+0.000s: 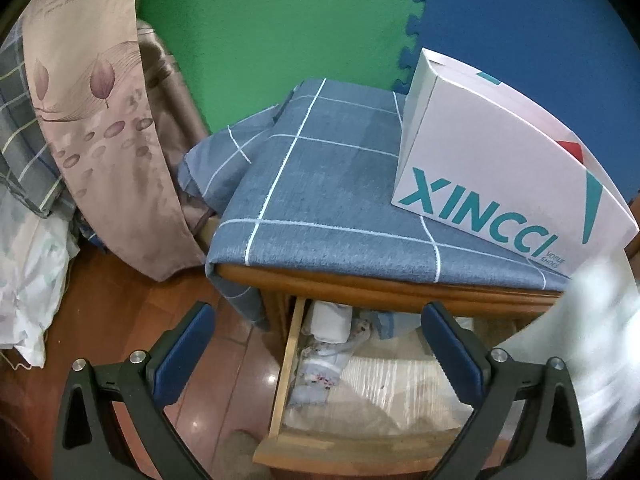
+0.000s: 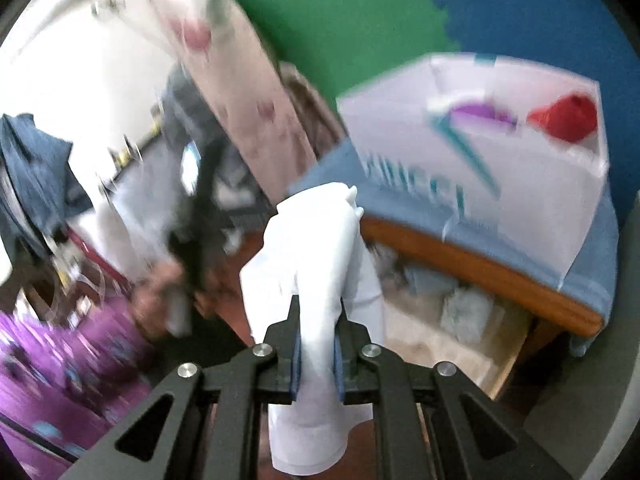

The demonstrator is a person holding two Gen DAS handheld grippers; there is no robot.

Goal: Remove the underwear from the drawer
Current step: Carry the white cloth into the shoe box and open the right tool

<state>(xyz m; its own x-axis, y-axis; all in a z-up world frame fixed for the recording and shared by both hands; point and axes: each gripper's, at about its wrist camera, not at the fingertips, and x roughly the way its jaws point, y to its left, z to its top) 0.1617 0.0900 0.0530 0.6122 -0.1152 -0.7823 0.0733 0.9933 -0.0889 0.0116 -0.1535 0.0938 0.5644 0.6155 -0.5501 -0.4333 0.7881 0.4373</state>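
The right gripper (image 2: 316, 320) is clamping white underwear (image 2: 316, 248), hanging left of the open drawer (image 2: 460, 328) under the box (image 2: 500, 184).

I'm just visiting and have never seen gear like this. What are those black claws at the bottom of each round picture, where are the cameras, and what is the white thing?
There is no robot here: a person holds a two-finger gripper in each hand, and a fisheye camera on each looks forward along its fingers. The left picture shows the left gripper open and holding nothing, above a pulled-out wooden drawer with folded clothes inside. Above the drawer, a blue checked cloth covers the cabinet top, and a white shoe box stands on it. The right picture, blurred by motion, shows the right gripper shut on a piece of white underwear, lifted clear of the drawer.
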